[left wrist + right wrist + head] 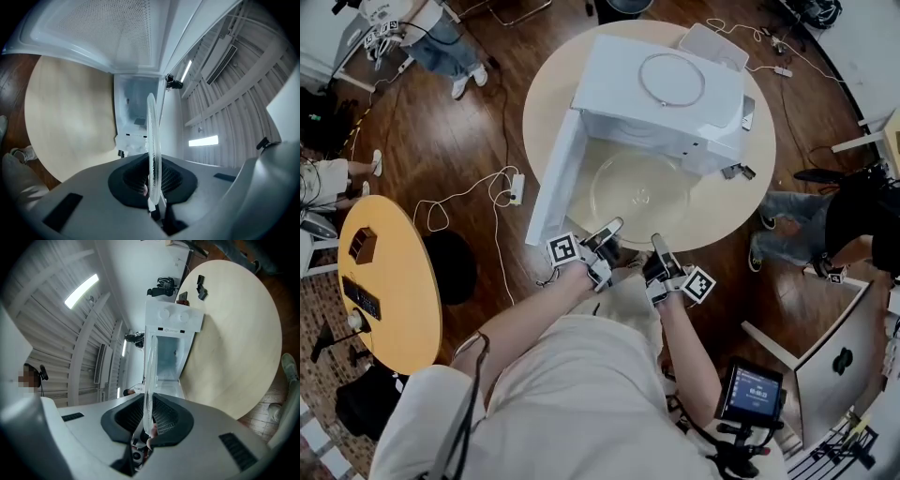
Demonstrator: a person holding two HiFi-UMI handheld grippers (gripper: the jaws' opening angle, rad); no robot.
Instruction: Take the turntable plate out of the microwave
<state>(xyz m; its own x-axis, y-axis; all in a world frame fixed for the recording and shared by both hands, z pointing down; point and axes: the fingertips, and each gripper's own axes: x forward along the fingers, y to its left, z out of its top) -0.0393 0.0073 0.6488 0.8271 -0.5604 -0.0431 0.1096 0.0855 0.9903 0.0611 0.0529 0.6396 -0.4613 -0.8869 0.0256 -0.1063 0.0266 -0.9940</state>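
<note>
At the left, the microwave's door point(551, 187) stands swung open, its edge reaching out toward the person. Just right of it, the left gripper point(611, 231) points level at the oven, its jaws pinched together on the near rim of the turntable plate point(633, 192). The left gripper view shows the clear glass edge-on, running straight up from between the dark pads. The plate is held roughly flat in front of the microwave point(661, 89), above the round desk point(727, 202). From the head view most of the glass looks clear of the cavity, though whether its far edge is fully past the mouth cannot be told. On the oven's top lies a thin ring point(672, 79), apart from the plate. To the right, the right gripper point(660, 247) is likewise clamped on the plate's near rim, close beside the left one, and its own view shows the glass wedged between the pads with the open cavity beyond. As for progress, the grasp is made and the plate appears to be drawn out nearly all the way. What seems left is to bring it fully clear of the opening, set it down on a bare part of the desk and let go.
</note>
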